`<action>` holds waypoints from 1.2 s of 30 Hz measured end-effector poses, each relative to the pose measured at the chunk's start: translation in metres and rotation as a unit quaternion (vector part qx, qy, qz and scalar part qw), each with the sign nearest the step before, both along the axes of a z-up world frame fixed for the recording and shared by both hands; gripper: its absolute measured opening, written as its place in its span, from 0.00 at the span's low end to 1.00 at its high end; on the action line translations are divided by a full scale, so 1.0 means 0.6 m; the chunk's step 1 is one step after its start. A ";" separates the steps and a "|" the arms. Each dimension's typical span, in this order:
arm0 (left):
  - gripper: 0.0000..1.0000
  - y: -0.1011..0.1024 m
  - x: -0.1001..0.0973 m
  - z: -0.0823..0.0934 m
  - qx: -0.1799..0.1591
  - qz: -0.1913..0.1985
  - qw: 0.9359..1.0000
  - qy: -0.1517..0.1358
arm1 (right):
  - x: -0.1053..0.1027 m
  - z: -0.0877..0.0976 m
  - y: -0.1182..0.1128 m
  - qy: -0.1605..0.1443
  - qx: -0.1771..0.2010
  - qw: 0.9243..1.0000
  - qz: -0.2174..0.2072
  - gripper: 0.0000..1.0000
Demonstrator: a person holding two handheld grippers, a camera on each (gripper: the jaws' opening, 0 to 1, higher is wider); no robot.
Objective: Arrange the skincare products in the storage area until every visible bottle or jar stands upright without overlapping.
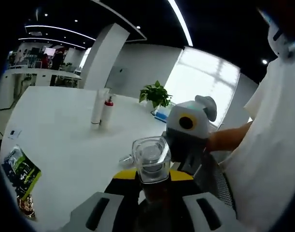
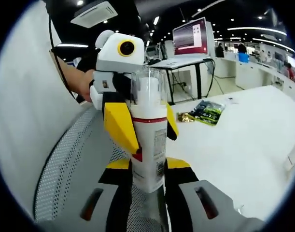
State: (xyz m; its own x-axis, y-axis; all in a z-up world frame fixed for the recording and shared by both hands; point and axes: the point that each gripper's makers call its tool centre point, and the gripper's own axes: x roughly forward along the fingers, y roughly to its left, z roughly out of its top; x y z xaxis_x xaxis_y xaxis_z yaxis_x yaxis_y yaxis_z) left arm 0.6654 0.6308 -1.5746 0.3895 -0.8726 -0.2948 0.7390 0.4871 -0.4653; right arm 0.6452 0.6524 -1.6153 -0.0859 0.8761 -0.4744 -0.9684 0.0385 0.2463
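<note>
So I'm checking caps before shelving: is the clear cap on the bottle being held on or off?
On. The clear plastic cap sits over the nozzle of the white red-banded bottle, above the red band.

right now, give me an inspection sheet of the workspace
surface: white table, mostly bare
job's things: bottle with clear cap held between both grippers off the table's edge; two slim bottles upright, side by side, far on the table
clutter: green snack packet near the table's edge
grippers: left hand-held gripper and right hand-held gripper both shut on the bottle with clear cap
cables: black cable hanging at a far desk
surroundings: potted plant, monitor, mesh chair, office desks, person in white
</note>
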 end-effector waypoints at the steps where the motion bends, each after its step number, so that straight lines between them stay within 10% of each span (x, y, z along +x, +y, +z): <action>1: 0.22 0.000 0.002 0.002 -0.003 0.002 1.000 0.000 | 0.002 0.003 0.002 0.008 0.007 1.000 -0.010 0.22; 19: 0.22 0.021 0.031 0.013 -0.033 0.067 0.997 0.014 | 0.046 0.044 0.040 -0.021 0.058 0.990 -0.128 0.22; 36: 0.21 0.030 0.032 -0.005 0.035 0.071 0.996 -0.029 | 0.031 0.019 -0.002 -0.045 0.011 0.998 -0.038 0.34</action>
State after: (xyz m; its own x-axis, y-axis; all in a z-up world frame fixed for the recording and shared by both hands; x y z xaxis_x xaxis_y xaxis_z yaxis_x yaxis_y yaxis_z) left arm 0.6844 0.6488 -1.5774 0.5263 -0.7853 -0.3261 0.6849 0.6188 -0.3847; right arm 0.6635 0.6509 -1.6039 0.0232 0.8884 -0.4584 -0.9814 0.1077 0.1590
